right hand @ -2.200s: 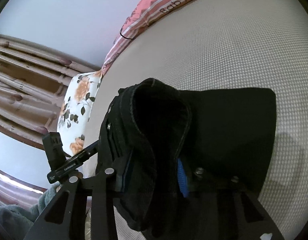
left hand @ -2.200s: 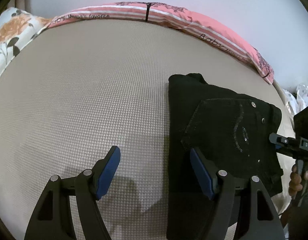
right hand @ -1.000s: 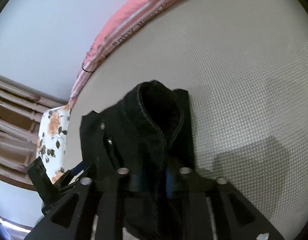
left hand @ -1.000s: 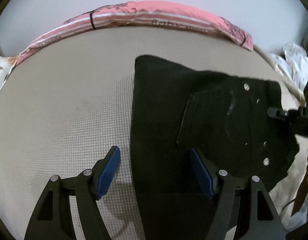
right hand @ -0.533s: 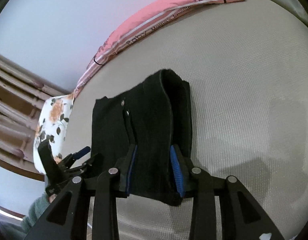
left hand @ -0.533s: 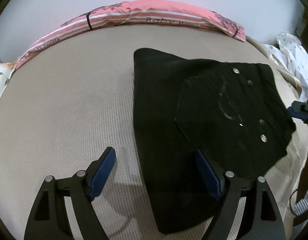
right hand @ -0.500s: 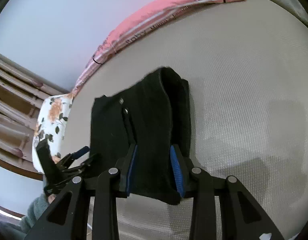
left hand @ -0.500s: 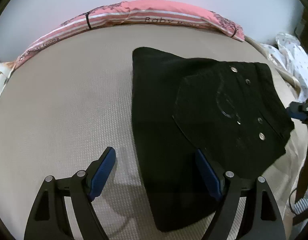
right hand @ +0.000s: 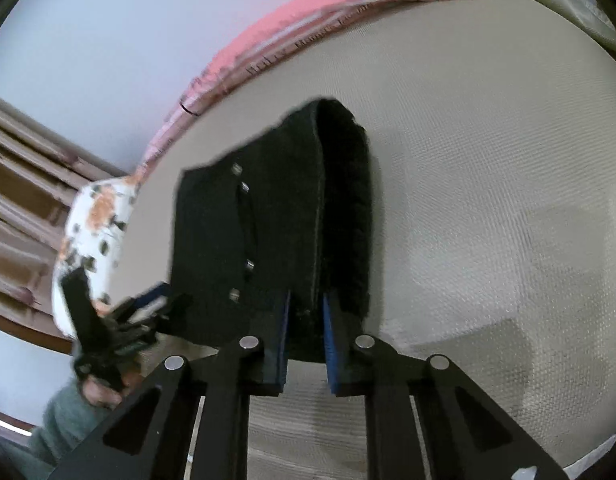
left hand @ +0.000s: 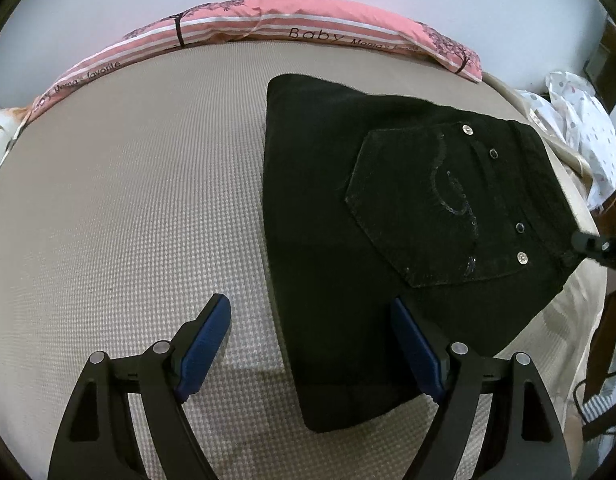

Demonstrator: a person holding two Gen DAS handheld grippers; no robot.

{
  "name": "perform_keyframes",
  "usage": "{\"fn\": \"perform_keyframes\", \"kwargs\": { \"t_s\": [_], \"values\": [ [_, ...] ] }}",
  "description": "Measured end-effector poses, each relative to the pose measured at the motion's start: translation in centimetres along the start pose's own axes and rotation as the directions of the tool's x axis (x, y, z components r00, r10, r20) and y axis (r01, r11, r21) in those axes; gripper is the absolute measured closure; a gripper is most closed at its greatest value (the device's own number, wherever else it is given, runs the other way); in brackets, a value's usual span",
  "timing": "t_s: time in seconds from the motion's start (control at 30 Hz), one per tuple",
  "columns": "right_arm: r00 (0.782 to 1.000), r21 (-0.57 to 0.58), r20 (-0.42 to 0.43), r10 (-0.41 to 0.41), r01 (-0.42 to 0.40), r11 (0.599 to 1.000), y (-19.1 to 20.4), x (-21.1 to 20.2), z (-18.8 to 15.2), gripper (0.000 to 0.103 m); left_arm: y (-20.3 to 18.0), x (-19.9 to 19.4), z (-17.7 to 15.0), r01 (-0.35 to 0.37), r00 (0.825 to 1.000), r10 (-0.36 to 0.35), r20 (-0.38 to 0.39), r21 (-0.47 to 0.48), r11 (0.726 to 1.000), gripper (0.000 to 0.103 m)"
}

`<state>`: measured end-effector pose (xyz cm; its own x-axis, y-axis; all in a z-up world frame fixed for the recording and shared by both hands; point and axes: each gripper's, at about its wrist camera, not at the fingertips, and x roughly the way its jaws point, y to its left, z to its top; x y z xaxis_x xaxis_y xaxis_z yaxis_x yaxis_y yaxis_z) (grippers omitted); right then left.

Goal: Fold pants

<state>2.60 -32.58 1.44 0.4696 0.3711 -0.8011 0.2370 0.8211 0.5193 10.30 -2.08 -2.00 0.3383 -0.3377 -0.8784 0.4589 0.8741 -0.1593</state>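
Black folded pants (left hand: 388, 240) lie on the beige mattress (left hand: 128, 200), back pocket and rivets facing up. My left gripper (left hand: 308, 332) hovers open over the fold's near left edge, one finger above the fabric and one above the mattress, holding nothing. In the right wrist view the pants (right hand: 276, 220) rise as a thick fold from my right gripper (right hand: 307, 320). Its jaws are closing with the fabric's edge between the blue pads, which press on it. The right gripper's tip (left hand: 592, 244) shows at the waistband corner. The left gripper (right hand: 148, 300) appears blurred at the left.
A pink striped pillow (left hand: 308, 28) runs along the mattress's far edge by the wall. A floral pillow (right hand: 96, 232) sits at one end. Spotted white cloth (left hand: 580, 128) lies past the right edge. A hand and green sleeve (right hand: 76, 404) hold the left gripper.
The right gripper's pads have drawn much closer together on the pants' edge. The pants have gone from a raised bunch to a flat fold on the mattress. The left gripper stayed open.
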Motion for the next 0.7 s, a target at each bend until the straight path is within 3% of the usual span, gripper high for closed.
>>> {"fn": "perform_keyframes", "kwargs": {
  "t_s": [0.17, 0.43, 0.7],
  "values": [
    [1.000, 0.031, -0.015, 0.012, -0.011, 0.999, -1.1, 0.8, -0.2, 0.090, 0.8, 0.5, -0.5, 0.015, 1.000, -0.015, -0.003, -0.041, 0.999, 0.020],
    [0.999, 0.037, -0.023, 0.032, -0.031, 0.999, -1.4, 0.4, -0.1, 0.087, -0.2, 0.1, -0.2, -0.039, 0.999, 0.039, -0.006, -0.008, 0.999, 0.020],
    [0.999, -0.039, -0.015, -0.041, 0.040, 0.998, 0.3, -0.2, 0.3, 0.081, -1.0, -0.7, 0.0, -0.094, 0.996, 0.094, 0.005, 0.015, 0.995, 0.020]
  ]
}}
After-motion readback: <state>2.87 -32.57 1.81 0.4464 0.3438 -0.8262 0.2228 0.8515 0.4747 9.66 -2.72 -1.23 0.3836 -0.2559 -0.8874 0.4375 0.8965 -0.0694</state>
